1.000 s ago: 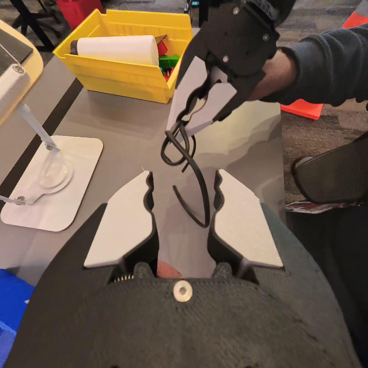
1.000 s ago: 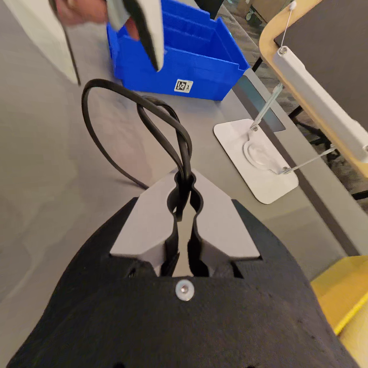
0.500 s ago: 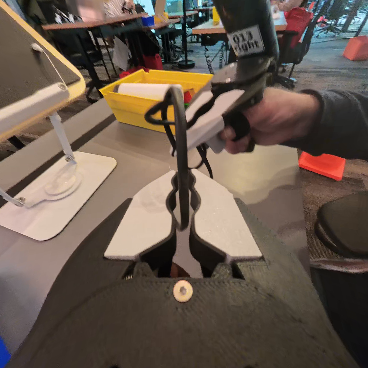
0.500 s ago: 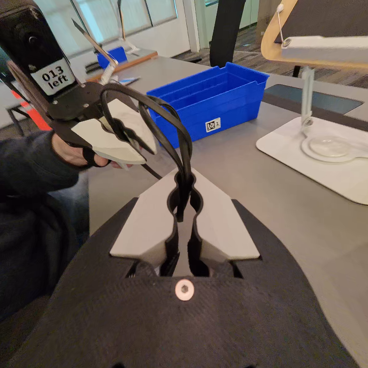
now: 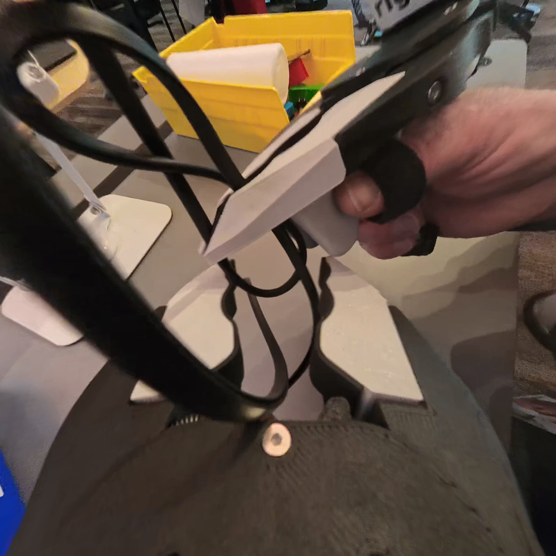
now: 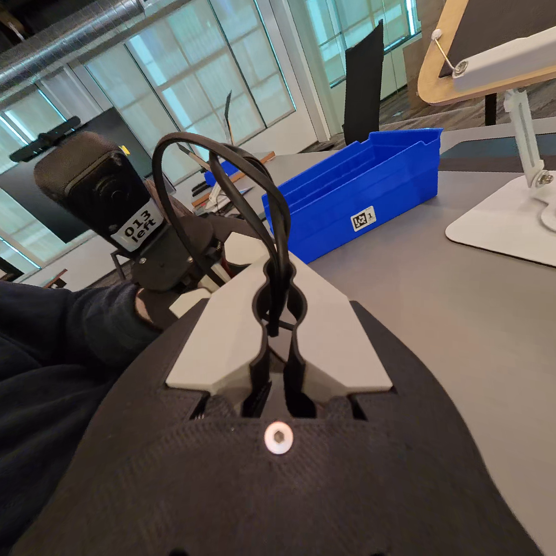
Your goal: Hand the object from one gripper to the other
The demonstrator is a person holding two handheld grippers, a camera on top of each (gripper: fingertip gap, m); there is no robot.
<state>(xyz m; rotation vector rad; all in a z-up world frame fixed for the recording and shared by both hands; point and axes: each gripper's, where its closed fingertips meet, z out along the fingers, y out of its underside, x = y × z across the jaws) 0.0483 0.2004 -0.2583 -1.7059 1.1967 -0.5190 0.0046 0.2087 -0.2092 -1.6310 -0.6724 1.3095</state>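
Observation:
A looped black cable (image 5: 269, 343) hangs from my right gripper (image 5: 219, 228), which is shut on it just above and ahead of my left gripper. My left gripper (image 5: 275, 279) is open, with its jaws apart. Two cable strands run down between them without being clamped, and a thick blurred loop crosses close to the camera on the left. In the right wrist view my right gripper (image 6: 279, 267) pinches the cable (image 6: 281, 240) at its tips. The loop arches up and left towards the left gripper (image 6: 210, 276), which is held just beyond and to the left.
A yellow bin (image 5: 240, 120) holding a white roll (image 5: 225, 66) and small coloured parts stands at the back of the grey table. A white stand base (image 5: 135, 228) is on the left. A blue bin (image 6: 376, 195) sits behind the grippers. A person's hand (image 5: 481, 168) holds the right gripper. Left tips to right tips: about 6 centimeters. The white stand base (image 5: 135, 228) is about 30 centimeters from both grippers' fingertips.
Half a second ago my left gripper was shut on the cable; now its jaws are apart. The right gripper stays shut on the cable and has come closer.

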